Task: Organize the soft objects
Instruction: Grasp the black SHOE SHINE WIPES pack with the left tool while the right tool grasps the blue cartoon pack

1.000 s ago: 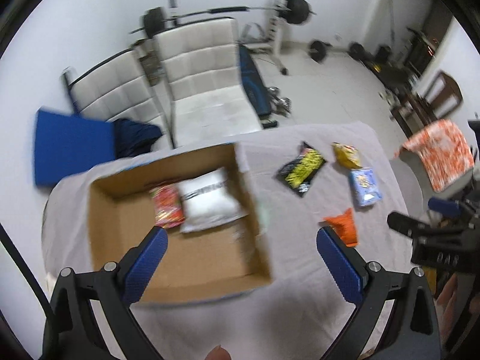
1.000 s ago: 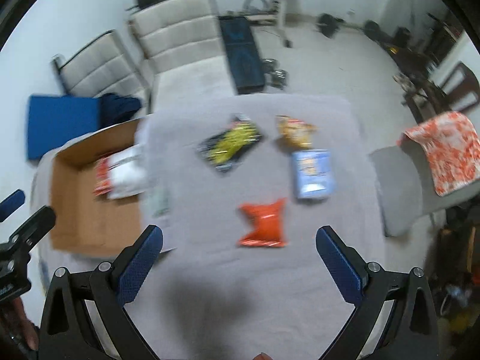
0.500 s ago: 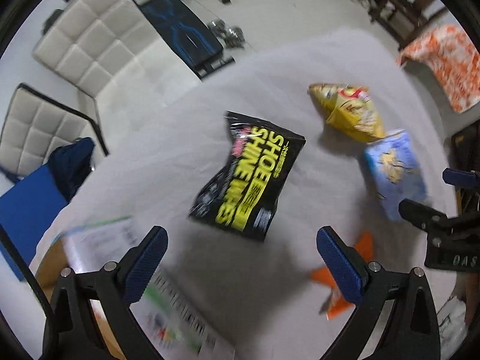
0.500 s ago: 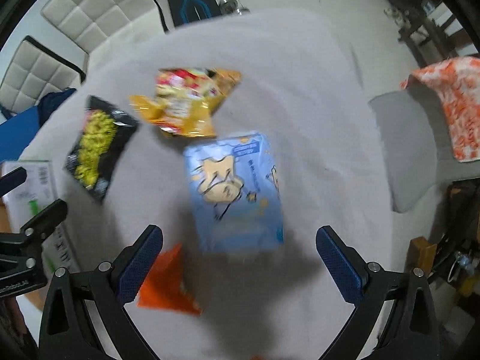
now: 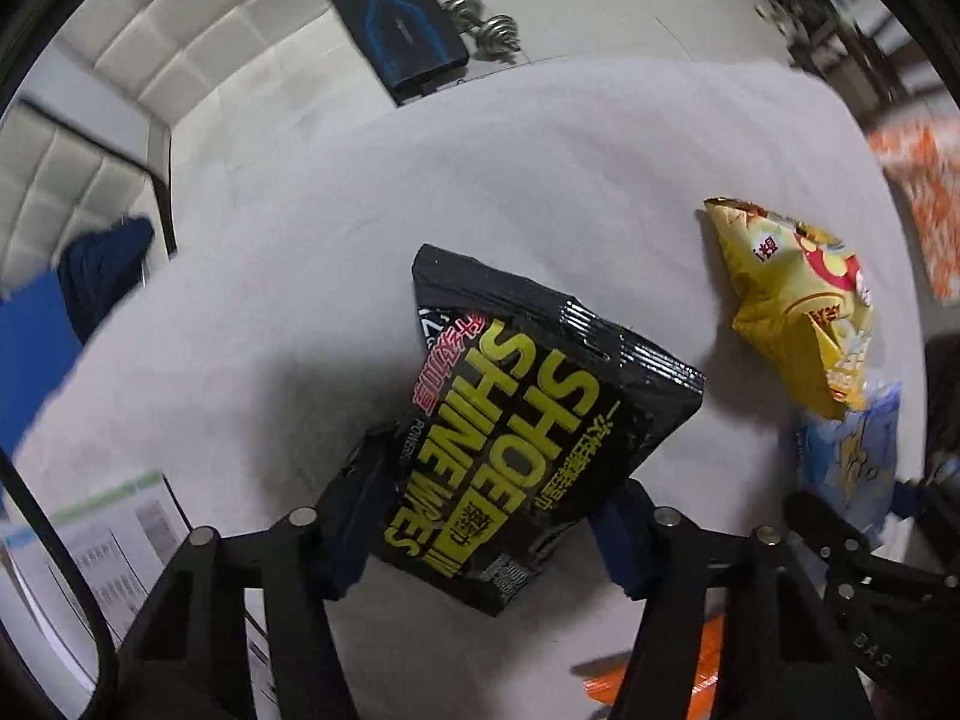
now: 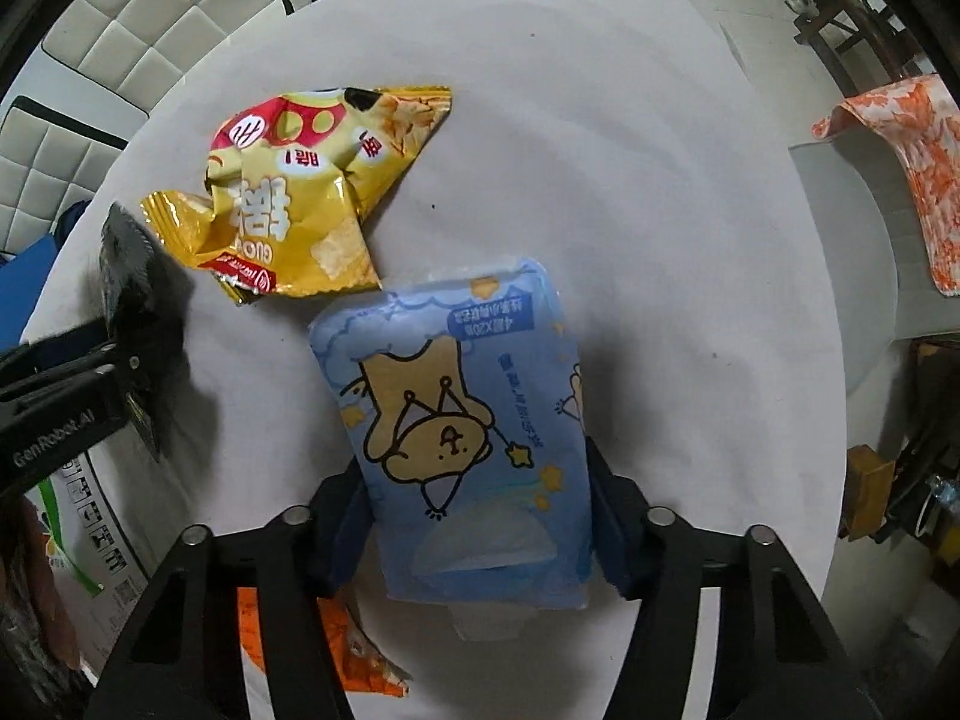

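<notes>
Orange packet (image 6: pixel 354 648) half behind claw (image 6: pixel 480 531)

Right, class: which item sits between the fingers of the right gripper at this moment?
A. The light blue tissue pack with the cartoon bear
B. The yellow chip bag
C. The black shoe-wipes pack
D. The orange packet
A: in the right wrist view the right gripper has both fingers pressed against the sides of the light blue tissue pack, while the yellow chip bag lies apart on the cloth.
</notes>
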A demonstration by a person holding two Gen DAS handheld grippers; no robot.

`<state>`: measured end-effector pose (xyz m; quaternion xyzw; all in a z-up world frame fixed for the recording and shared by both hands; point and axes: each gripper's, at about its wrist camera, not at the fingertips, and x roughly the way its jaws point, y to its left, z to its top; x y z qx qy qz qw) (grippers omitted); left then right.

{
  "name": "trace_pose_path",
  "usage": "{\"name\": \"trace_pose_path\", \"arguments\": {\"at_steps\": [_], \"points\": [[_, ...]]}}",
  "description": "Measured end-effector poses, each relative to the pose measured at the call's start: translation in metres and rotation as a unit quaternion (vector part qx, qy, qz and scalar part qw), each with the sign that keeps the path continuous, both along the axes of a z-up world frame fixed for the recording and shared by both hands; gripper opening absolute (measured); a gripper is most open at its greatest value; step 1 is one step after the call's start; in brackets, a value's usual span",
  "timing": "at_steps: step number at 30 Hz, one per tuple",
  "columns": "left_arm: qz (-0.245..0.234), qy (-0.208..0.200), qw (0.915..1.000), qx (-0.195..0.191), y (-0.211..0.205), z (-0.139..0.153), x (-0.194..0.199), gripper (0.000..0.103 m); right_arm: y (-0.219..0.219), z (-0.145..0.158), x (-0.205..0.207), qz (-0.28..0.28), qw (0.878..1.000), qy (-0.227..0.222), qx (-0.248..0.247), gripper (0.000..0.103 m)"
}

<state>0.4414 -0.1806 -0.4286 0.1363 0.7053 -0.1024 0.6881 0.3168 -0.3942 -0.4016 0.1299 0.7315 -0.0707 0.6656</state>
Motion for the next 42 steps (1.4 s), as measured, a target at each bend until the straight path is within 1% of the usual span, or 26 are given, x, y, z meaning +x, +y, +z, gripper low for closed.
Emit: {"name": "trace_pose_path", "arguments": {"at_steps": [3,4,5,8,10,12,14,15,16,17,19,22,24,25,26,27,29,32,33,34,35,36,37,39,40,42], "points": [[0.044,0.017,0.9987,-0.019,0.014,0.003,-0.009,0.058,0.001,0.001,-0.009,-0.003,1.0,0.015,0.001,0.058],[0.058,0.025,0.9979,-0.015,0.02,0.002,-0.012,0.058,0.001,0.001,-0.013,-0.004,1.0,0.019,0.003,0.058],[0.083,0.039,0.9957,-0.009,0.031,0.001,-0.02,0.058,0.003,0.002,-0.018,-0.003,1.0,0.023,0.006,0.058],[0.133,0.065,0.9889,-0.017,0.052,-0.004,-0.04,0.059,0.009,0.003,-0.033,0.004,0.999,0.034,0.018,0.058],[0.148,0.075,0.986,-0.017,0.06,-0.006,-0.054,0.061,0.012,0.001,-0.039,0.013,0.999,0.041,0.027,0.06],[0.15,0.084,0.9846,-0.033,0.063,-0.006,-0.062,0.062,0.015,-0.001,-0.044,0.018,0.998,0.044,0.036,0.062],[0.145,0.093,0.9841,-0.042,0.065,-0.008,-0.066,0.065,0.015,-0.001,-0.047,0.024,0.998,0.042,0.035,0.068],[0.141,0.095,0.9843,-0.049,0.065,-0.007,-0.068,0.065,0.014,0.0,-0.048,0.028,0.998,0.04,0.03,0.068],[0.134,0.098,0.9846,-0.056,0.065,-0.008,-0.069,0.066,0.013,0.0,-0.048,0.032,0.998,0.038,0.027,0.069],[0.124,0.101,0.9853,-0.06,0.065,-0.008,-0.071,0.066,0.016,-0.002,-0.043,0.036,0.998,0.037,0.025,0.073],[0.105,0.105,0.9872,-0.06,0.062,-0.006,-0.077,0.066,0.018,-0.001,-0.042,0.045,0.998,0.038,0.023,0.076],[0.08,0.109,0.9894,-0.053,0.054,-0.008,-0.083,0.065,0.019,0.0,-0.038,0.05,0.998,0.043,0.026,0.076],[0.067,0.105,0.9914,-0.041,0.048,-0.01,-0.087,0.058,0.01,-0.001,-0.033,0.044,0.998,0.043,0.028,0.075],[0.065,0.098,0.9923,-0.037,0.048,-0.01,-0.088,0.057,0.009,-0.001,-0.033,0.039,0.998,0.041,0.026,0.072],[0.069,0.086,0.9934,-0.032,0.039,-0.007,-0.09,0.057,0.005,-0.001,-0.031,0.036,0.998,0.039,0.026,0.063],[0.082,0.077,0.9934,-0.025,0.038,-0.006,-0.091,0.056,0.004,-0.001,-0.03,0.032,0.998,0.039,0.026,0.062],[0.125,0.073,0.9886,-0.039,0.044,-0.004,-0.094,0.056,0.002,0.001,-0.03,0.025,0.999,0.037,0.031,0.062],[0.212,0.081,0.9705,-0.081,0.062,-0.002,-0.102,0.056,0.0,0.005,-0.026,0.017,0.998,0.035,0.05,0.062],[0.227,0.088,0.9651,-0.095,0.065,-0.002,-0.105,0.056,0.0,0.005,-0.026,0.019,0.998,0.036,0.052,0.063],[0.231,0.095,0.9629,-0.102,0.065,-0.003,-0.106,0.057,0.0,0.007,-0.024,0.02,0.998,0.034,0.048,0.065],[0.225,0.098,0.964,-0.101,0.063,-0.001,-0.109,0.057,-0.002,0.01,-0.018,0.024,0.998,0.032,0.043,0.067],[0.216,0.092,0.9675,-0.094,0.061,0.001,-0.108,0.06,-0.001,0.012,-0.016,0.028,0.999,0.029,0.033,0.068],[0.197,0.08,0.974,-0.078,0.056,0.004,-0.107,0.061,-0.001,0.013,-0.015,0.031,0.999,0.028,0.025,0.069],[0.167,0.062,0.9832,-0.039,0.046,0.011,-0.092,0.061,-0.001,0.016,-0.009,0.032,0.999,0.029,0.025,0.069],[0.156,0.056,0.9858,-0.028,0.042,0.011,-0.09,0.063,-0.001,0.015,-0.008,0.03,0.999,0.031,0.025,0.069],[0.14,0.053,0.9885,-0.021,0.034,0.007,-0.086,0.065,0.0,0.012,0.002,0.029,0.999,0.035,0.024,0.069]]}}
